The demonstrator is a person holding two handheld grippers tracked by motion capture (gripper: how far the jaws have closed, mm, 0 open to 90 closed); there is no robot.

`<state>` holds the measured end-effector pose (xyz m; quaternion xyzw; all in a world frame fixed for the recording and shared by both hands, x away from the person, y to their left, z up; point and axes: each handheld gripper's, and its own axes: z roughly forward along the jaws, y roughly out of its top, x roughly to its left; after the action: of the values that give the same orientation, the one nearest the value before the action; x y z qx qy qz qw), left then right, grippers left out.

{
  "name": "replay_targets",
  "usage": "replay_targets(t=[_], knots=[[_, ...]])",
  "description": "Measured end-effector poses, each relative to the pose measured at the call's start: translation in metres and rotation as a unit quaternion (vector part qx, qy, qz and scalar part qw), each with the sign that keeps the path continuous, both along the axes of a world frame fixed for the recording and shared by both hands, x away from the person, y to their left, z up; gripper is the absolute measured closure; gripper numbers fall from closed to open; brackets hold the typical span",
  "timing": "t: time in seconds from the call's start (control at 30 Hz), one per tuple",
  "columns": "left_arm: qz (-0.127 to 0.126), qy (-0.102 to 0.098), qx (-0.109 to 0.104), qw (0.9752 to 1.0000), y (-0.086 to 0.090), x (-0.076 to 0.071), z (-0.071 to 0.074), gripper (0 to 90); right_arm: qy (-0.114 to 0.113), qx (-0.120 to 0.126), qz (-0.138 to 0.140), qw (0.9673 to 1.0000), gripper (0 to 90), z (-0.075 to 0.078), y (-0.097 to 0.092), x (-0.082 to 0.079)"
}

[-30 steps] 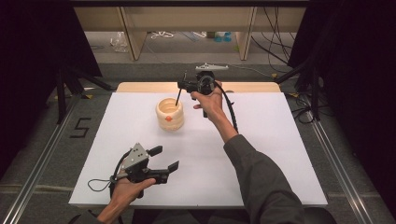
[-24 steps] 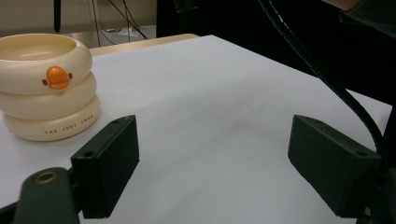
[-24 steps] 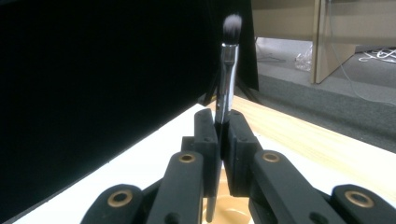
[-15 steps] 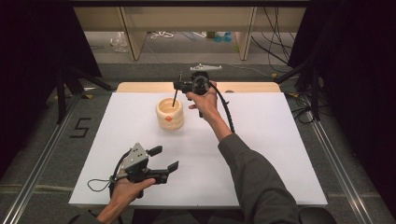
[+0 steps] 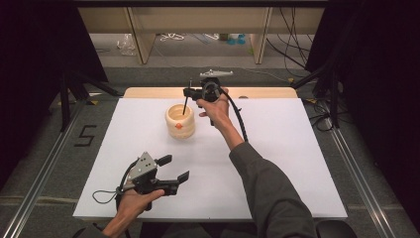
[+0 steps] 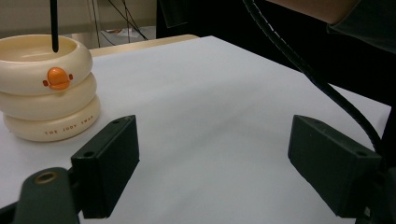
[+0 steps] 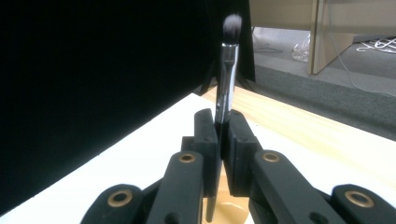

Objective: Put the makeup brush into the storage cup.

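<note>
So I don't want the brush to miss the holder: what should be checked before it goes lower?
1. Right gripper clamped on the brush: ok.
2. Brush upright, bristles up, handle down: ok.
3. Handle tip over the holder's opening: ok in the left gripper view, where the tip hangs at the rim.
4. Holder standing upright on the white table: ok.
5. Left gripper open, off to the near side: ok.
6. Holder's inside free of other things: cannot tell.

We see a cream holder (image 5: pixel 180 121) with an orange duck bill and small orange lettering, a black-handled brush (image 7: pixel 227 74) with a silver ferrule and dark bristles, and a white table (image 5: pixel 277 163).
</note>
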<state>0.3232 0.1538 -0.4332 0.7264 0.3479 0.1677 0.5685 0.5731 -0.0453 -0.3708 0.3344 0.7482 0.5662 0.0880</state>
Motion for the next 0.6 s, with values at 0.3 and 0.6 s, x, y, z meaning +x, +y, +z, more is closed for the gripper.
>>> replay_targets(t=[0.3,0.6], knots=[[0.0,0.0,0.001,1.0,0.0,-0.0001,0.0,16.0,0.001,-0.005,0.006,1.0,85.5,-0.0047,0.0041,0.0003],[0.0,0.001,0.0,1.0,-0.0001,0.0,-0.0001,16.0,0.003,-0.014,0.011,0.9998,85.5,-0.0098,0.0081,0.0003]])
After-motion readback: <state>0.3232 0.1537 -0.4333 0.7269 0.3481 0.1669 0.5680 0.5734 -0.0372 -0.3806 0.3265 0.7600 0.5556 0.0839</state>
